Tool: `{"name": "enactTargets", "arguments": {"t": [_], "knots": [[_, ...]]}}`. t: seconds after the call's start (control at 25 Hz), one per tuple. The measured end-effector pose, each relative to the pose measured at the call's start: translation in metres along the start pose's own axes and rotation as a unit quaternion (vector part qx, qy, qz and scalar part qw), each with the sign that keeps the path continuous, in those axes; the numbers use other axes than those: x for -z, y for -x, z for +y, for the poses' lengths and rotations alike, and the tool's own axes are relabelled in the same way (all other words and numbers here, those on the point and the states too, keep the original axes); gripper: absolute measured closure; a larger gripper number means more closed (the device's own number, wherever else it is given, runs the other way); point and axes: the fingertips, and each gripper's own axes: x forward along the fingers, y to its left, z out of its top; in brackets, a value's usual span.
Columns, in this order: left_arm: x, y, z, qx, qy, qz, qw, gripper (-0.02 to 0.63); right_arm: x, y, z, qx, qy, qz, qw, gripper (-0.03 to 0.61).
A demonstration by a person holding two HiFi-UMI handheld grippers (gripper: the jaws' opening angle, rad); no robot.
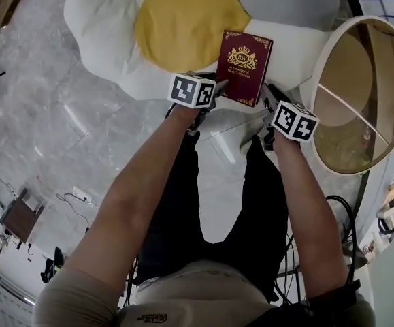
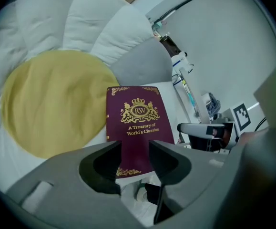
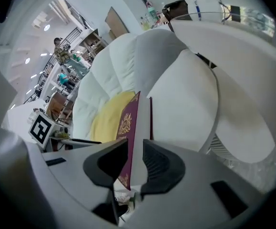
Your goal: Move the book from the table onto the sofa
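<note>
Below — daisy-shaped sofa [image 1: 101,19], glossy marble floor [image 1: 47,114]

flower sofa [image 1: 183,26] on marble floor [image 1: 47,128]

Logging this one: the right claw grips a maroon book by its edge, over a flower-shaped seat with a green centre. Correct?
Not quite. The centre of the flower-shaped seat is yellow, not green, as the head view shows. The rest stands: the right claw grips the maroon book by its edge, over that seat.
</note>
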Motion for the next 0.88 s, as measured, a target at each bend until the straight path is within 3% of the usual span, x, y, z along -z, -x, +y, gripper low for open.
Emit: {"name": "enactTargets", "arguments": {"t": [0.56, 0.88], "knots": [[-0.006, 0.082, -0.072, 0.024, -0.018, -0.008, 0.9995, 0.431, -0.011, 0.08, 0.054, -0.021, 0.019, -0.004, 1.0, 0.545], [-0.007, 0.149, -0.129, 0.051, -0.025, -0.025, 0.9981, 0.542, -0.012, 0.159, 0.096, -0.041, 0.054, -0.003, 0.998, 0.565]]}}
